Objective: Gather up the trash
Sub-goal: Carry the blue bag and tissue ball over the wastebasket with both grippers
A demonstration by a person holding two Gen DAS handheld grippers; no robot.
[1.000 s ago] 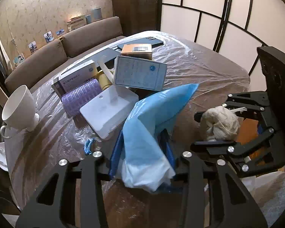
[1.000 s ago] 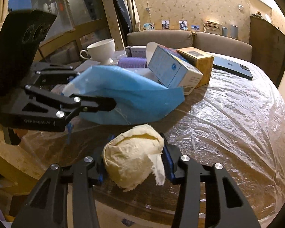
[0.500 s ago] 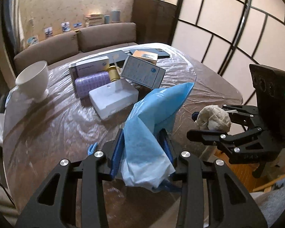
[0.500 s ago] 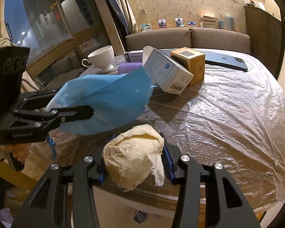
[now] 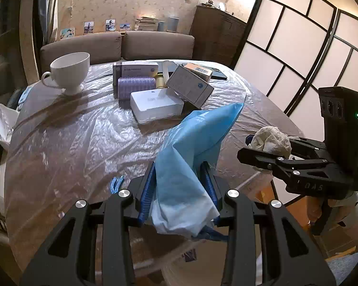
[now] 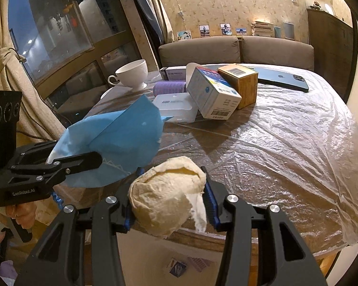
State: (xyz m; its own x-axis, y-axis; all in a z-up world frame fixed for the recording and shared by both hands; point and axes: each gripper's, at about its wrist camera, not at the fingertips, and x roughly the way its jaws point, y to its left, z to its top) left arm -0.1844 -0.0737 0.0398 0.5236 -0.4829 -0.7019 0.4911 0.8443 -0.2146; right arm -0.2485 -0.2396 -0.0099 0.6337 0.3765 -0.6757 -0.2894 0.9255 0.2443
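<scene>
Left tongs (image 5: 179,191) pinch the blue wrapper (image 5: 191,157) and right tongs (image 6: 168,202) pinch a crumpled tissue wad (image 6: 167,193), both lifted off the bench (image 6: 286,143), likely for binning

Mid-frame on the tabletop (image 5: 59,147), a cluster of boxes (image 5: 155,104) sits right of a cup (image 5: 70,71). A sofa (image 5: 117,45) runs behind. A phone (image 6: 282,79) lies at the cluster's right.

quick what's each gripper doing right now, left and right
Left gripper: closed on the blue face mask.
Right gripper: closed on the crumpled paper wad.
</scene>
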